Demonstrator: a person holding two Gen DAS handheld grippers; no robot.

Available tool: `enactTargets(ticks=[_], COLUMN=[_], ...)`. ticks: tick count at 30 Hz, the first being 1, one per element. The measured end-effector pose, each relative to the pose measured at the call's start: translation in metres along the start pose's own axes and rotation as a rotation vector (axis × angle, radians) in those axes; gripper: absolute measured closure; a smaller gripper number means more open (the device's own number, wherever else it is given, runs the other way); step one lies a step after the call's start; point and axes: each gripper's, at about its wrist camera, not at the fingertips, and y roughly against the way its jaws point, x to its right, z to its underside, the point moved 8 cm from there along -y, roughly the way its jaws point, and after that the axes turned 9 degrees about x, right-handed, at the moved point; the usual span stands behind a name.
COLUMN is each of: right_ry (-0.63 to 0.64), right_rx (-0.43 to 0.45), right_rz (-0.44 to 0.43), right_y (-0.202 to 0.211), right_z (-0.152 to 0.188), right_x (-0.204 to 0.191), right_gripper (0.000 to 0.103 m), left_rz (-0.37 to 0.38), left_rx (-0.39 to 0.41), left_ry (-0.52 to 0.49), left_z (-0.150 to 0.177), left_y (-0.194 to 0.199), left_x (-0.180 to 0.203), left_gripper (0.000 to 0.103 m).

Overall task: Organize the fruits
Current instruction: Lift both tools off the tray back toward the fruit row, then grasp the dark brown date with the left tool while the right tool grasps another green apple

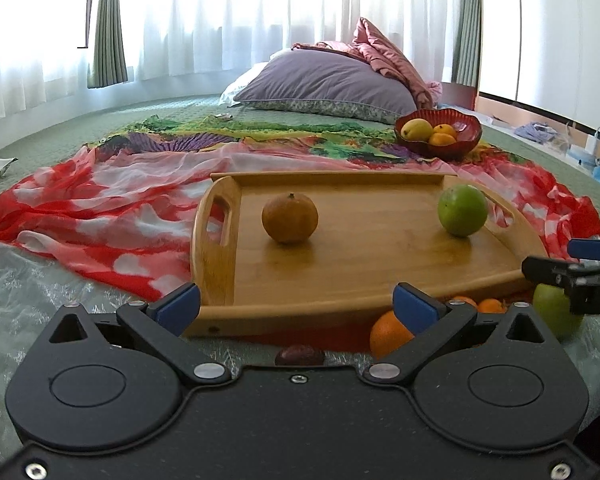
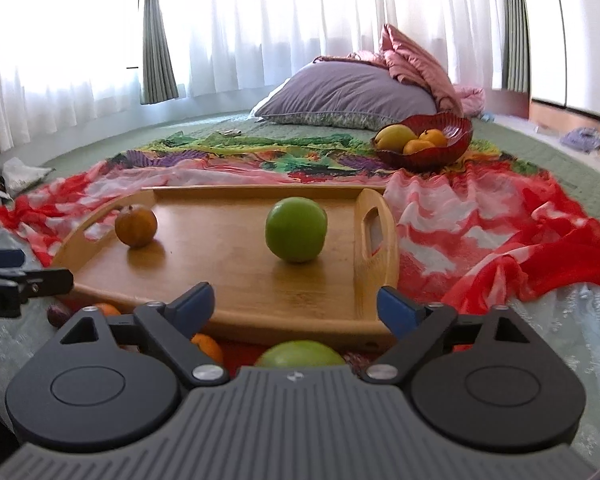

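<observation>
A brownish orange (image 1: 290,218) and green apple (image 1: 462,210) rest apart on the wooden tray (image 1: 360,256)

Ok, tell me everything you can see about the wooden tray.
The wooden tray is light bamboo-coloured, with a low raised rim and a cut-out handle slot in each curved end. It lies flat on a red and white cloth spread over the bed. On it stand two fruits, apart: a brownish orange fruit towards one end and a green apple towards the other. More fruit lies on the bedding just in front of its near edge.
</observation>
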Motion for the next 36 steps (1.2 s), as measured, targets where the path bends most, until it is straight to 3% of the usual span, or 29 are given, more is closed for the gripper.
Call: enactTargets(ticks=[5, 13, 17, 24, 36], right_ry=[0.047, 0.003, 0.001, 0.037, 0.038], right_rx=[0.012, -0.004, -0.013, -0.028, -0.043], right_rz=[0.027, 0.035, 0.037, 0.032, 0.068], right_y=[0.008, 0.016, 0.019, 0.022, 0.024], right_z=[0.010, 0.024, 0.028, 0.033, 0.036], right_x=[-0.004, 0.001, 0.001, -0.005, -0.004], right_gripper=[0.001, 0.003, 0.004, 0.015, 0.040], left_rz=[-0.005, -0.024, -0.015, -0.007, 0.001], left_rx=[-0.012, -0.023, -0.038, -0.074, -0.101], left_ry=[0.017, 0.057, 0.059, 0.056, 0.072], left_z=[0.010, 0.021, 0.024, 0.031, 0.035], left_y=[0.004, 0.008, 0.009, 0.009, 0.004], left_x=[-0.003, -0.010, -0.010, -0.003, 0.001], left_gripper=[0.000, 0.005, 0.014, 0.044, 0.068])
